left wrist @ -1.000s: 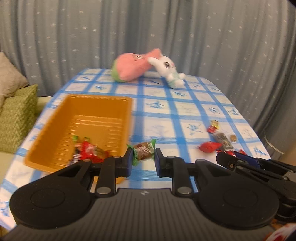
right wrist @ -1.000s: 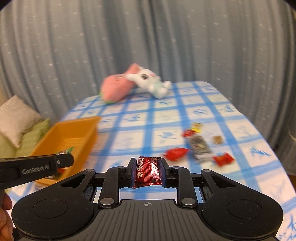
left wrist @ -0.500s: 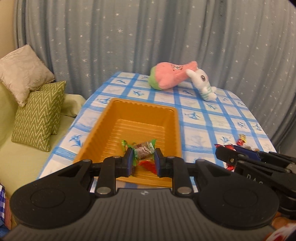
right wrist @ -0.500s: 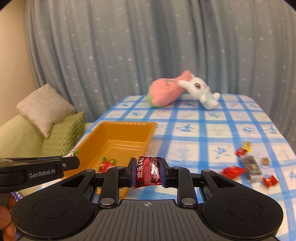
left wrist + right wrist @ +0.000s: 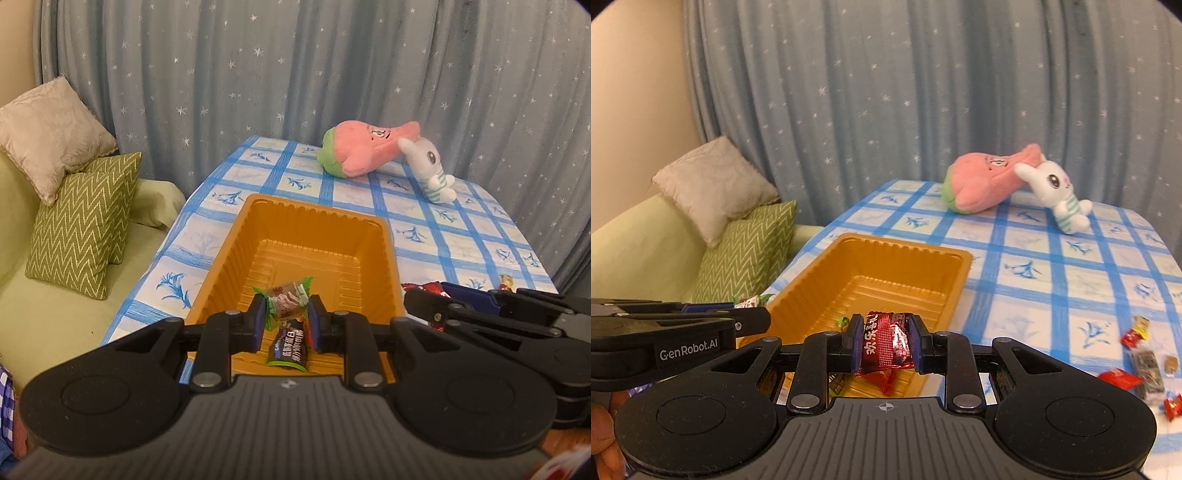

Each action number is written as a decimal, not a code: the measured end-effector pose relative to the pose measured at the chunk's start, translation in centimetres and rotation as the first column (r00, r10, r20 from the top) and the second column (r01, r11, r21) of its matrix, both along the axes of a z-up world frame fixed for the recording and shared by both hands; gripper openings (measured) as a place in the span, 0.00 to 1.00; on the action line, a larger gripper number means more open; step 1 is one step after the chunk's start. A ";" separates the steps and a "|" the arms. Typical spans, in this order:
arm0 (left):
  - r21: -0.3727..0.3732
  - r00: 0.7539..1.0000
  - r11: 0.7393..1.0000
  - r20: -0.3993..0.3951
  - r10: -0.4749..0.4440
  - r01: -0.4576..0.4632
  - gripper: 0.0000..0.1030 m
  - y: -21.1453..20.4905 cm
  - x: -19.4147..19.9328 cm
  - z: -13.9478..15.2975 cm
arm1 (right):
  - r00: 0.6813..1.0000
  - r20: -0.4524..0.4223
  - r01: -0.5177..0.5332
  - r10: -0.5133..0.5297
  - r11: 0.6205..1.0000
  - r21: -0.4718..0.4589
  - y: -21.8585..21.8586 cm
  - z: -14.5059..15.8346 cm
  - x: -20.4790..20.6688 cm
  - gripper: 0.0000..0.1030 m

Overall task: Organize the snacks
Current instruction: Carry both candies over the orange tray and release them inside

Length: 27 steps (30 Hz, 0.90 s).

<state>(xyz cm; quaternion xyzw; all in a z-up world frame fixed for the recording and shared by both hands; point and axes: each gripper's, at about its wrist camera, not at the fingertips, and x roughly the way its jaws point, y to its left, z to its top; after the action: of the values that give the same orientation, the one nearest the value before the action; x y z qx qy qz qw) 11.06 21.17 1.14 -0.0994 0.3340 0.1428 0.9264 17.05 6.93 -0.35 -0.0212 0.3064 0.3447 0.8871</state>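
My left gripper (image 5: 287,314) is shut on a green-ended wrapped candy (image 5: 286,301) and hangs over the near end of the orange tray (image 5: 306,218). A dark snack packet (image 5: 290,347) lies in the tray just below it. My right gripper (image 5: 885,341) is shut on a red foil snack (image 5: 885,339), above the tray's (image 5: 905,251) near right corner. Red wrappers (image 5: 882,380) lie in the tray under it. In the right wrist view the left gripper (image 5: 750,304) enters from the left with its candy. Several loose snacks (image 5: 1141,363) remain on the cloth at the right.
The table wears a blue-checked cloth (image 5: 436,236). A pink plush (image 5: 364,151) and a white bunny plush (image 5: 428,170) lie at its far end. A green sofa with cushions (image 5: 81,225) stands to the left, and a starred curtain (image 5: 332,74) hangs behind.
Both grippers have swung left from the loose snacks to above the orange tray, each still holding its snack. The sofa and cushions have come into view.
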 end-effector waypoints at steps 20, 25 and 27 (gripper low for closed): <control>0.025 0.998 0.999 -0.045 -0.043 0.044 0.37 2.2 3.6 -2.9 | 0.998 -0.055 -0.019 0.016 0.999 -0.049 2.3 -3.2 3.1 0.25; 0.017 0.999 1.000 -0.047 -0.019 0.020 0.37 2.8 2.9 -3.1 | 0.998 -0.059 -0.017 0.014 0.999 -0.050 2.3 -3.4 3.3 0.25; 0.008 0.999 1.000 -0.045 -0.007 0.008 0.37 3.1 2.5 -3.1 | 0.998 -0.060 -0.021 0.018 0.999 -0.048 2.4 -3.4 3.2 0.25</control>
<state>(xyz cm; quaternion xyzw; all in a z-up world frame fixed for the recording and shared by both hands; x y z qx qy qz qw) 13.55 24.28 -1.94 -0.0909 0.3545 0.1429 0.9196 20.27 9.32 -3.73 -0.0355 0.3407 0.3461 0.8734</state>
